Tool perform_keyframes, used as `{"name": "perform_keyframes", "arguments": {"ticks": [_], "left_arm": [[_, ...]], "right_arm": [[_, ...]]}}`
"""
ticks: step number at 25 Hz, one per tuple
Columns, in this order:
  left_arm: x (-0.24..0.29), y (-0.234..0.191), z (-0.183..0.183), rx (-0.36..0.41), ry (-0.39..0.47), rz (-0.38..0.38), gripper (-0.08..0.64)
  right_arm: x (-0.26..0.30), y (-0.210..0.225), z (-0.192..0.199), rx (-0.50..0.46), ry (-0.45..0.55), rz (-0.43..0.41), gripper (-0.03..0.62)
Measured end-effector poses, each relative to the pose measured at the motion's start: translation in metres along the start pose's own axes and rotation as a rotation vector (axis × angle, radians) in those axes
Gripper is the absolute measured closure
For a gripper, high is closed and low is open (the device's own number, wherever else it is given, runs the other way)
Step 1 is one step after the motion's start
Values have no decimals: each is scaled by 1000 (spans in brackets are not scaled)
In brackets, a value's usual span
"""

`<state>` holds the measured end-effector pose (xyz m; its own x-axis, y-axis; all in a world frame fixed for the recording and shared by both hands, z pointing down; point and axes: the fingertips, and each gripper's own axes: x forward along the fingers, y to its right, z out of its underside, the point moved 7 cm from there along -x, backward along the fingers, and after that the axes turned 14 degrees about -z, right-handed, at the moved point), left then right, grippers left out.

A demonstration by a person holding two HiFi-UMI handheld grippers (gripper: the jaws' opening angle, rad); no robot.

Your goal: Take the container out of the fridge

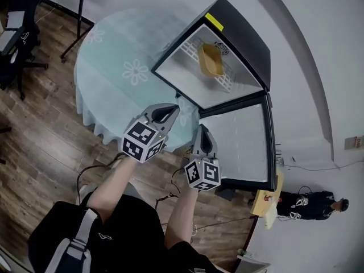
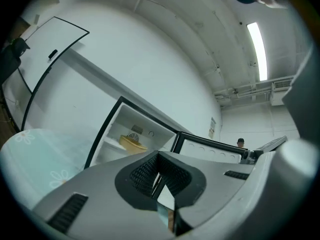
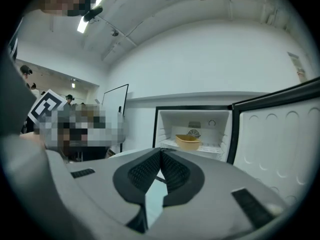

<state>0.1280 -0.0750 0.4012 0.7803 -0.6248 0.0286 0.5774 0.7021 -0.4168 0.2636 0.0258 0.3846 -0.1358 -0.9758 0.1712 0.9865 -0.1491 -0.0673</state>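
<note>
Left tongs (image 2: 159, 156) and right tongs (image 3: 161, 152), both closed and empty, faced a shallow yellow plastic container (image 1: 211, 60) on the boxy black fridge's (image 1: 245, 34) white wire shelf (image 1: 228, 81).

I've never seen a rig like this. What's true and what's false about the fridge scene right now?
1. The fridge door stands open. True.
2. The right gripper holds the yellow container. False: its jaws are shut on nothing; the container sits on the wire shelf inside the fridge.
3. The left gripper has its jaws shut, empty. True.
4. The tablecloth is plain black. False: it is pale, with flowers.
</note>
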Motion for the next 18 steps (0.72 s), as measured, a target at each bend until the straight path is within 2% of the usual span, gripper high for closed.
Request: {"name": "perform_keyframes", "arguments": {"ticks": [2, 5, 9, 13, 18], "left_arm": [[20, 19, -6, 30, 31, 22, 560], [45, 42, -12, 116, 38, 43, 560], [64, 46, -13, 200, 54, -7, 560], [81, 41, -12, 235, 15, -40, 560], [104, 43, -2, 278, -40, -39, 560]], "right_arm": [[-2, 27, -7, 7, 22, 15, 586], [1, 59, -18, 16, 78, 16, 586], [7, 82, -8, 72, 126, 9, 586], [7, 101, 7, 136, 145, 17, 586], [7, 123, 22, 197, 158, 41, 586]]}}
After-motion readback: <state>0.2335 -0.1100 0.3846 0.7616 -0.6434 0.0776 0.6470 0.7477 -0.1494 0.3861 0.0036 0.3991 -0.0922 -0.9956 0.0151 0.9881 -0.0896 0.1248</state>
